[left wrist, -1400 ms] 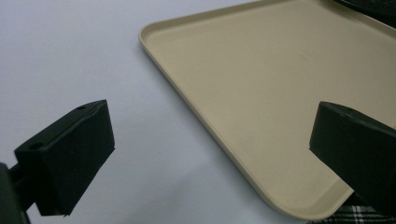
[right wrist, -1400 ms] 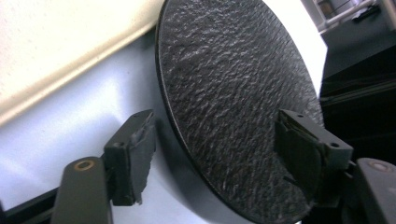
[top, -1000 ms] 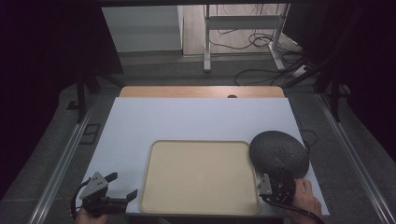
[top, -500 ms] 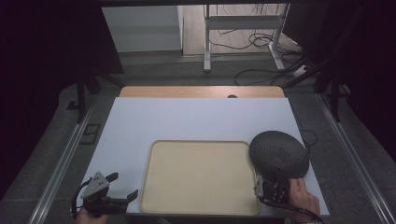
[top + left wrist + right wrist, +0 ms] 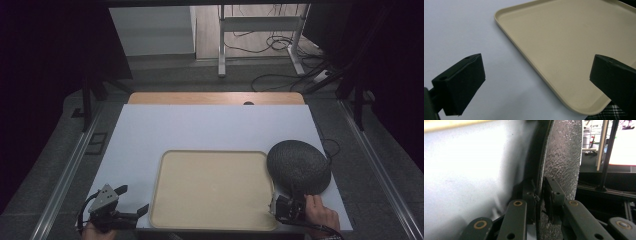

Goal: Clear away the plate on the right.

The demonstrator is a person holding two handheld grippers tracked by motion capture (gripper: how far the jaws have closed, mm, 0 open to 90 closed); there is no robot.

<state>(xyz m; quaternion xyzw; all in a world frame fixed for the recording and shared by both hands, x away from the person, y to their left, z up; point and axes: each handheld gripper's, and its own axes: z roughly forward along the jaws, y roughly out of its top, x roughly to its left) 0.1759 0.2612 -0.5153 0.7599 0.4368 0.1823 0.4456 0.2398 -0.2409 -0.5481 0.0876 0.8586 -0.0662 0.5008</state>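
A beige tray (image 5: 212,190) lies flat on the white table top near its front edge, and its corner rim (image 5: 541,67) fills much of the left gripper view. A dark round woven mat (image 5: 298,166) sits at the tray's right side. My right gripper (image 5: 285,200) is shut on the mat's near edge, which runs between its two jaws as a thin textured disc (image 5: 564,162). My left gripper (image 5: 131,200) stands open at the front left, just left of the tray, with nothing between its fingers (image 5: 461,82).
The white table top (image 5: 210,127) stretches back to a wooden strip (image 5: 215,98). Cables and a metal frame (image 5: 260,30) lie on the floor behind. A person's hand (image 5: 320,217) holds the right gripper at the table's front right corner.
My right gripper has drawn a little toward the table's front edge while holding the mat. The left gripper has stayed where it was.
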